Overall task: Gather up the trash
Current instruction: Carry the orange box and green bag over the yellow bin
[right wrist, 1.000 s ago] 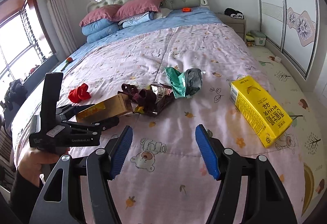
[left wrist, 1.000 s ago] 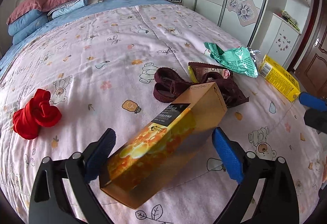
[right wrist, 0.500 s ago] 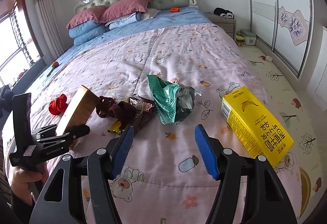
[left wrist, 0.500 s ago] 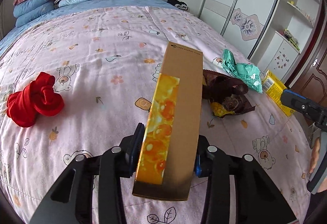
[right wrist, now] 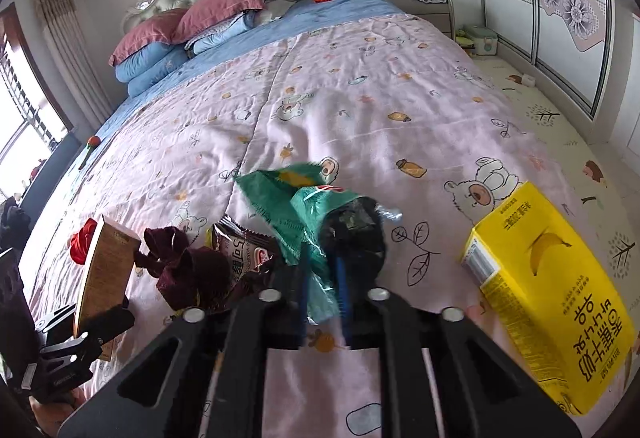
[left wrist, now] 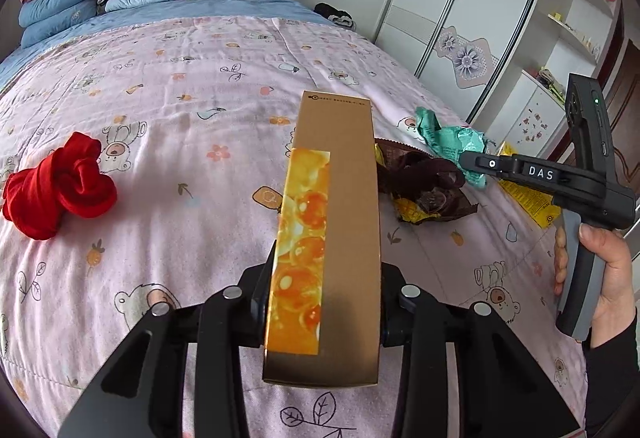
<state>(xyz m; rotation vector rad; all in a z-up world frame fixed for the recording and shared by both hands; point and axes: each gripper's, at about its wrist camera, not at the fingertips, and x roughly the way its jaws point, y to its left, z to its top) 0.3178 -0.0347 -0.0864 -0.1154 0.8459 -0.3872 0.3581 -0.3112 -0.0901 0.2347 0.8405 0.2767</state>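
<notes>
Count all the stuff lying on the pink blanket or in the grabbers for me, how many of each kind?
Boxes: 2, the orange-and-brown box and the yellow banana milk carton.
Wrappers: 2, the green snack bag and the brown snack wrapper.
Cloth things: 2, the red cloth and the maroon cloth.
Total: 6.

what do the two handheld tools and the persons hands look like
Both tools are black, with slotted arms, round silver bolts and blue finger pads. The right tool, seen side-on from the left wrist view, has white "DAS" lettering, a grey handle and a dark upright unit with a green light. The bare right hand wears a black sleeve.
</notes>
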